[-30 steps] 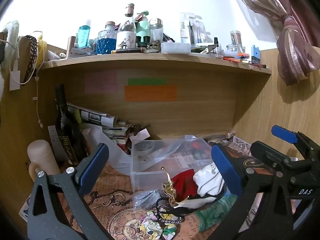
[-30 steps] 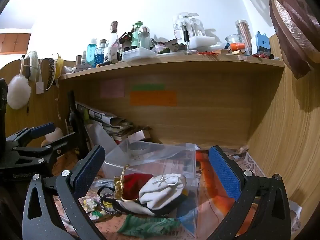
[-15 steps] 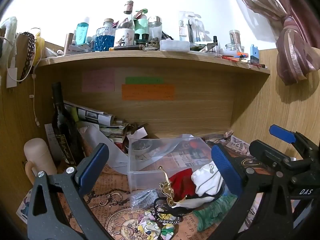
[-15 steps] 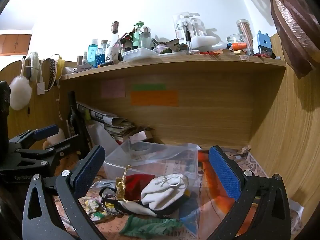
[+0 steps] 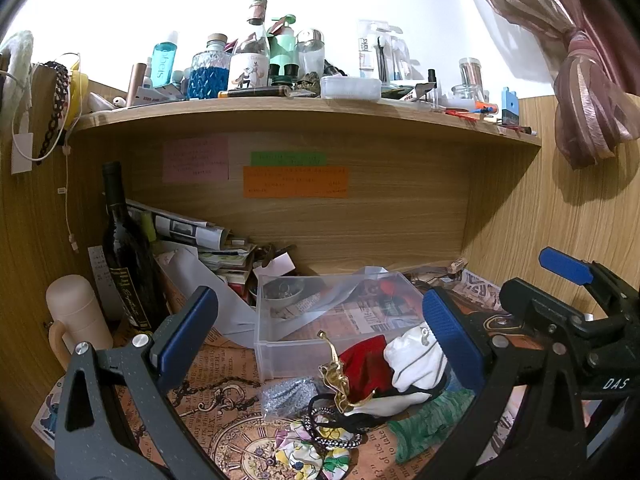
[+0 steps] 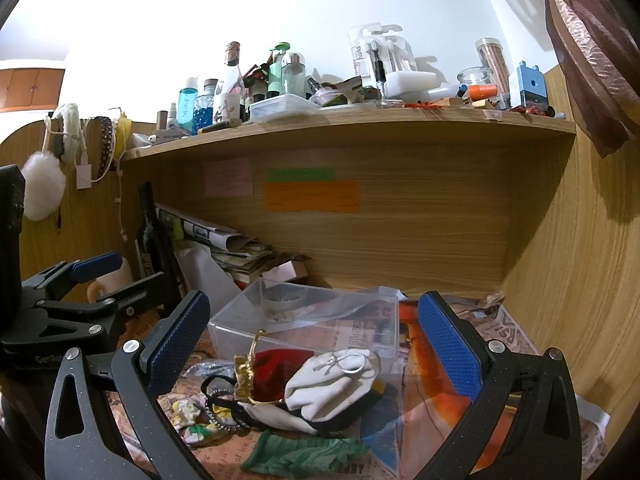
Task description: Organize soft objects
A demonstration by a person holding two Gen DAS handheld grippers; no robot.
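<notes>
Wooden desk alcove under a crowded shelf (image 5: 304,110), its surface (image 5: 224,400) papered with vintage prints. Your soft things lie heaped on that surface, touching the front wall of the clear bin (image 5: 332,320): a white pouch (image 6: 332,384) resting on a red pouch (image 6: 276,368) with gold trim, black hair ties (image 5: 332,412) below them, a floral scrunchie (image 5: 308,452) nearest you, a green cloth (image 6: 304,454) at the heap's near edge, and a silver mesh piece (image 5: 288,392) to the left. The bin holds a small dish and folded papers; none of the heap is inside it.

Left gripper (image 5: 320,336): fingers spread wide, holding nothing, framing the bin and heap from above. Right gripper (image 6: 312,344): fingers likewise spread and empty, with the white pouch lying between them in its view.

Compared with a second ago, both cameras show slightly more of the scene and the heap sits marginally lower in frame; nothing in the heap has shifted. You appear to be surveying, not yet committed to a pick. The task is thus at its start, and the white pouch, topmost and least entangled, looks the likeliest first item.

Beyond the bin: a dark bottle (image 5: 128,252), stacked papers (image 5: 216,248), a beige mug (image 5: 76,320), and coloured notes (image 5: 296,182) on the back panel.
</notes>
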